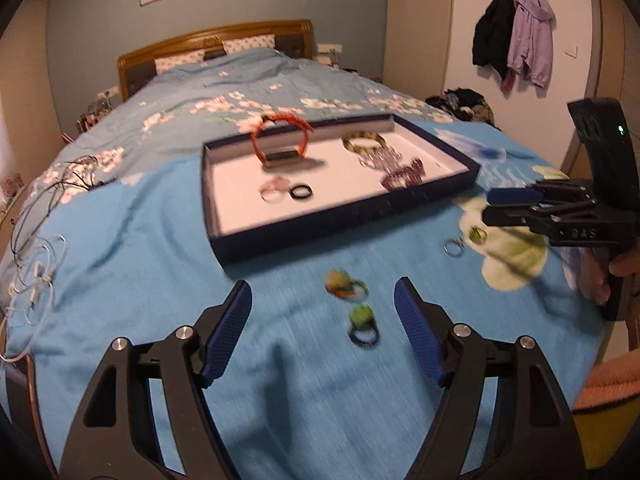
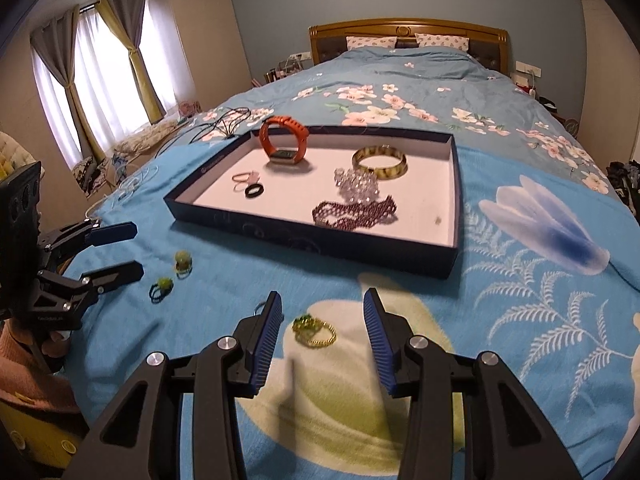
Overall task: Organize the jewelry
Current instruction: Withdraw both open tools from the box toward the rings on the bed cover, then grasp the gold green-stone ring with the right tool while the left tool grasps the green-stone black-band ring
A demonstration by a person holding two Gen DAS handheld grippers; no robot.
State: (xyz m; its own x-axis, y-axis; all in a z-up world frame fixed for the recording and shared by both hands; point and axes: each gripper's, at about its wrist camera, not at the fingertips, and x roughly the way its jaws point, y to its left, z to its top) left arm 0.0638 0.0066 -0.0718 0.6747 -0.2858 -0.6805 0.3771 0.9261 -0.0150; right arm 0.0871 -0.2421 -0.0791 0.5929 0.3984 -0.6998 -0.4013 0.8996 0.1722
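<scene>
Bedroom, with a blue flowered bedspread (image 2: pixel 520 320) serving as the work surface and a dark shallow tray (image 2: pixel 448 260) lying flat on it at twelve o'clock from both grippers. Sorted pieces already lie inside: an orange watch (image 2: pixel 282 140) standing on its strap, a bangle (image 2: pixel 379 161), a purple bead string (image 2: pixel 356 212), a black ring (image 2: pixel 254 191).

Loose pieces wait outside the tray – likely why both hands hang low over the cloth. A gold ring with a green stone (image 2: pixel 314 332) lies between the spread jaws of the right gripper (image 2: pixel 322 312), untouched by either pad. The left gripper (image 1: pixel 323 300), jaws wide apart and gripping nothing, frames two green-topped rings (image 1: pixel 354 300), blurred, just ahead at one o'clock.

Each gripper is lined up on its own target, so two pickups could follow.

Small raised lettering sits on the grippers' bodies – too blurred to read. No other writing shows.
</scene>
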